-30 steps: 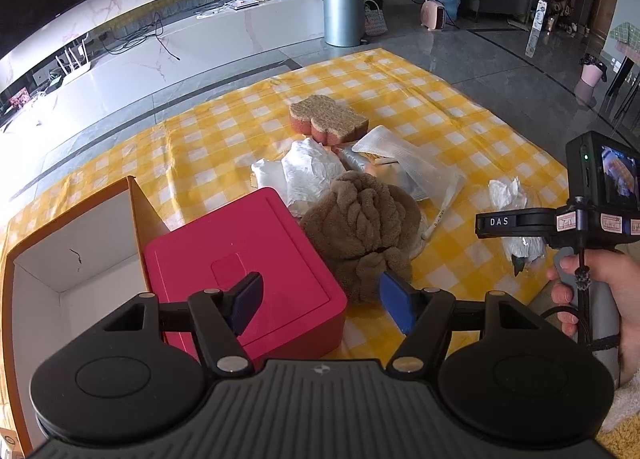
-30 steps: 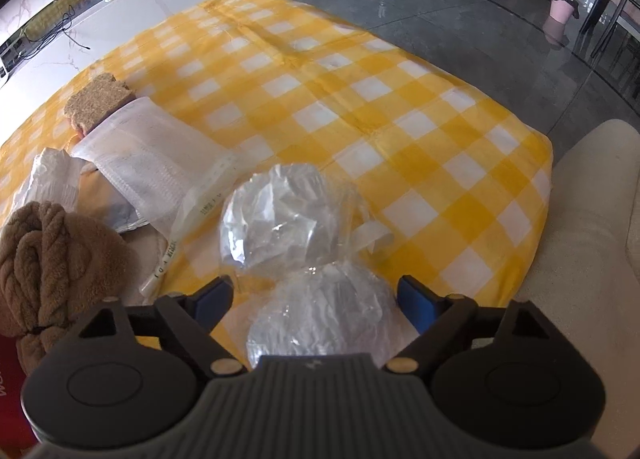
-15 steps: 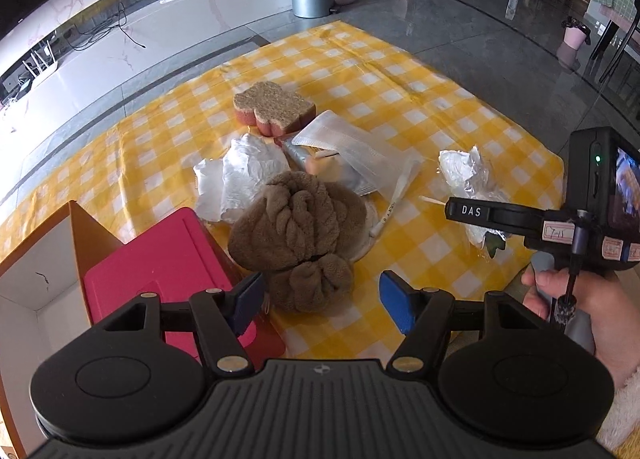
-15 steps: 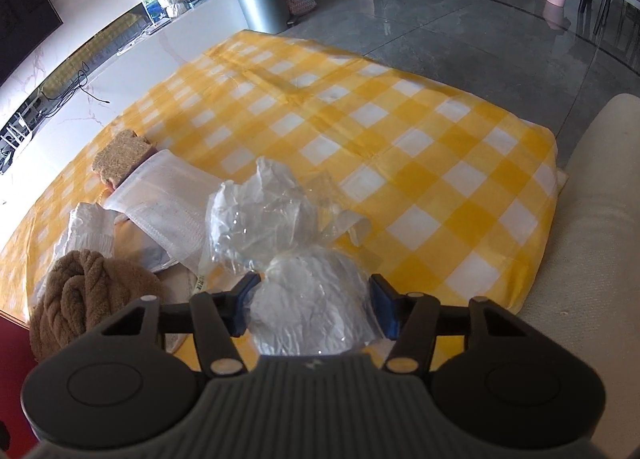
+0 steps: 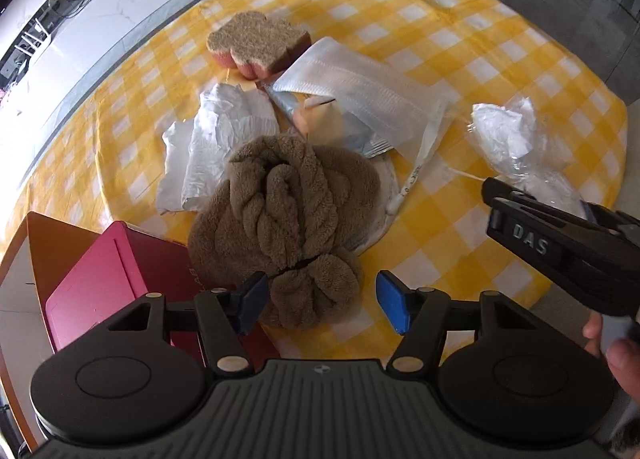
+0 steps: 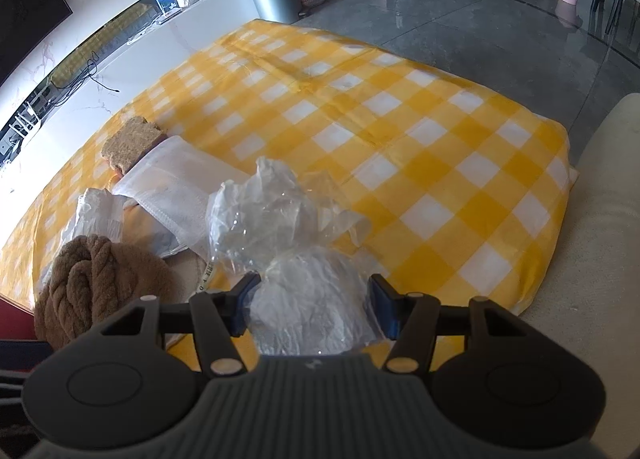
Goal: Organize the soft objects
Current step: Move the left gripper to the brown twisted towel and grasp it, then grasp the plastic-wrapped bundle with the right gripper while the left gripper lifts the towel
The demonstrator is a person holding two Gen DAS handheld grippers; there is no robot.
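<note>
Covering the whole surface, a yellow-and-white checked cloth (image 6: 420, 131) lies bare over its far half and right side, with open room there; its right edge drops beside a cream cushion (image 6: 592, 243). At the near left edge an open orange cardboard box (image 5: 24, 259) holds a pink lidded box (image 5: 104, 283) leaning in it. Just beside that sits a twisted brown terry towel (image 5: 288, 203), resting on a flat white bag (image 5: 216, 139). Beyond it a clear zip pouch of white fabric (image 5: 356, 87) overlaps a loofah-topped pink sponge (image 5: 256, 39). Tiny print runs along the pouch's zip strip, too small to read. The left gripper (image 5: 318, 301) hangs over the towel's lower knot, jaws closing, the left pad touching the fabric, the right pad clear of it. The right gripper (image 6: 310, 309), marked "DAS" on its arm, clamps a crumpled clear plastic bag (image 6: 280, 219) between both blue pads near the cloth's near right edge.
</note>
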